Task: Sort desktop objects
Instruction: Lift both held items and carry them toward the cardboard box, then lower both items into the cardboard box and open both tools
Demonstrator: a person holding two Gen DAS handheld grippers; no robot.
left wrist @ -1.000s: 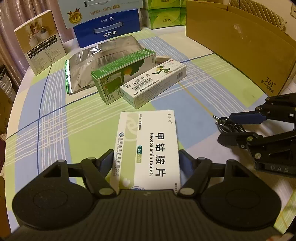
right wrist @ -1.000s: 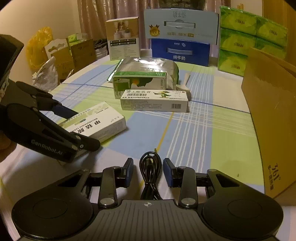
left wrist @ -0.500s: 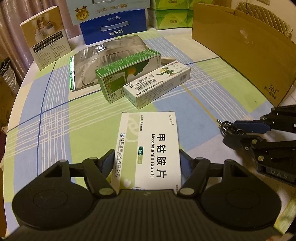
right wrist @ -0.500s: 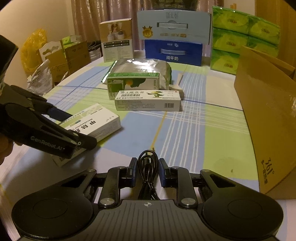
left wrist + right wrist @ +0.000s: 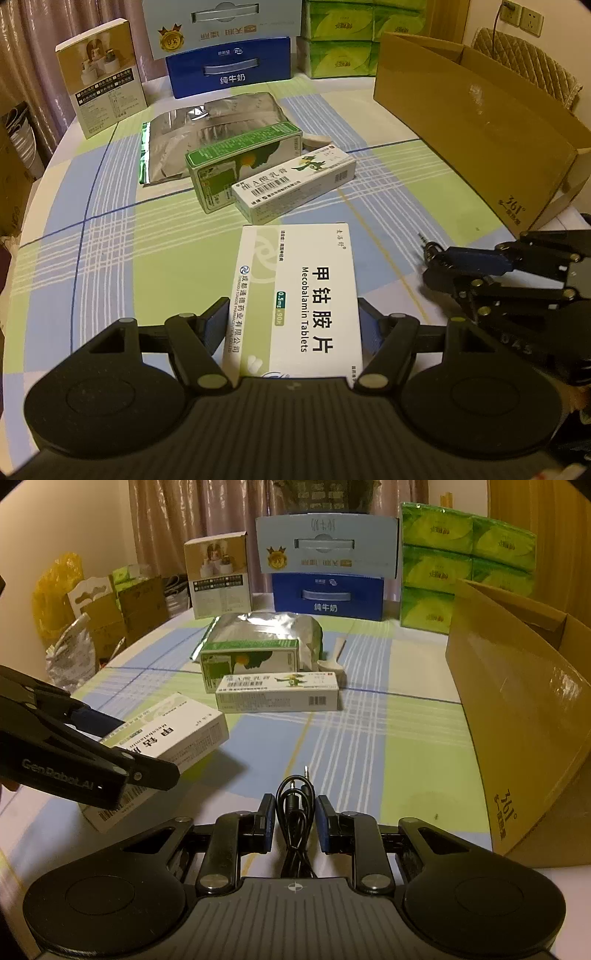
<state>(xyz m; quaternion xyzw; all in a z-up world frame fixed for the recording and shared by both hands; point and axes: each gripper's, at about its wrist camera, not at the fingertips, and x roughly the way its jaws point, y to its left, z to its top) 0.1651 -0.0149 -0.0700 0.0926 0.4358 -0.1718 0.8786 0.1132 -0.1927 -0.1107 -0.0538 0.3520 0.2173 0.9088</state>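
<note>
The left tongs (image 5: 291,325) are clamped on the flat white Mecobalamin tablet box (image 5: 295,299), lifted clear of the checked blue-and-green surface (image 5: 110,229), while the right tongs (image 5: 294,821) are closed around the coiled black audio cable (image 5: 295,805). Judging by this, sorting is at an early stage: both items are picked up, neither is yet in the open brown cardboard box (image 5: 517,709). Left lying are one green carton (image 5: 243,166), one long white ointment box (image 5: 295,184) and one silver foil pouch (image 5: 210,125).
</note>
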